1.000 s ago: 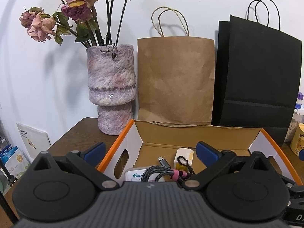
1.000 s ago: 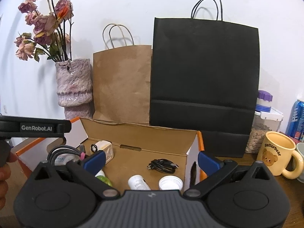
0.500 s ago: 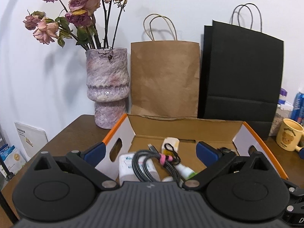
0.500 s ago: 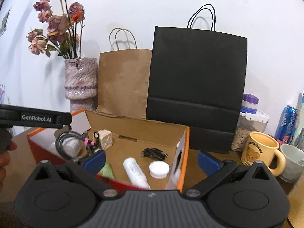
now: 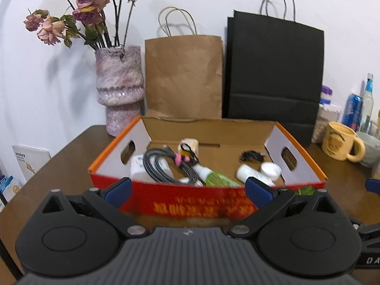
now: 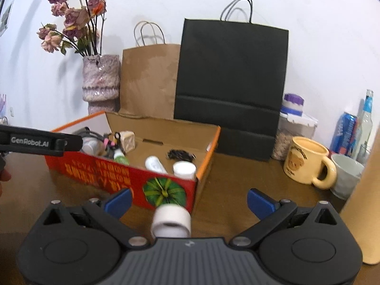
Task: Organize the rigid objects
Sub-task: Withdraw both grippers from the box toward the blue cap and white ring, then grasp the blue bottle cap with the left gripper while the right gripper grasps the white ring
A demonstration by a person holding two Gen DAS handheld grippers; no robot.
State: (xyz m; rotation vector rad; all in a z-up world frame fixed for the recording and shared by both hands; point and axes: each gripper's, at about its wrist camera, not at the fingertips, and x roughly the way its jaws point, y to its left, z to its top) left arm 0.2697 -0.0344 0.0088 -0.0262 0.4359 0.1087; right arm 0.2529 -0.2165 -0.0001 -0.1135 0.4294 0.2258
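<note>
— Hovering both grippers (image 5: 187, 191) (image 6: 188, 200) before the box (image 5: 201, 201), fingers spread and empty. Why?

— We judge the white jar (image 6: 171, 220) between our right fingers, outside the box, comes next.

The box (image 5: 204, 201) is red outside with orange lettering and orange edges, a green pumpkin print (image 6: 164, 191) at one corner, plain brown inside. A white roll (image 6: 171, 220) sits before it on the dark brown table (image 6: 228, 190). Behind stand a mottled pink-and-white vase (image 5: 118, 87) of faded pink roses (image 5: 85, 2), a tan paper bag (image 5: 184, 76), a black bag (image 5: 273, 71) and a cream bear-print mug (image 6: 306, 162). Both tools' jaws are blue-tipped on black.
</note>
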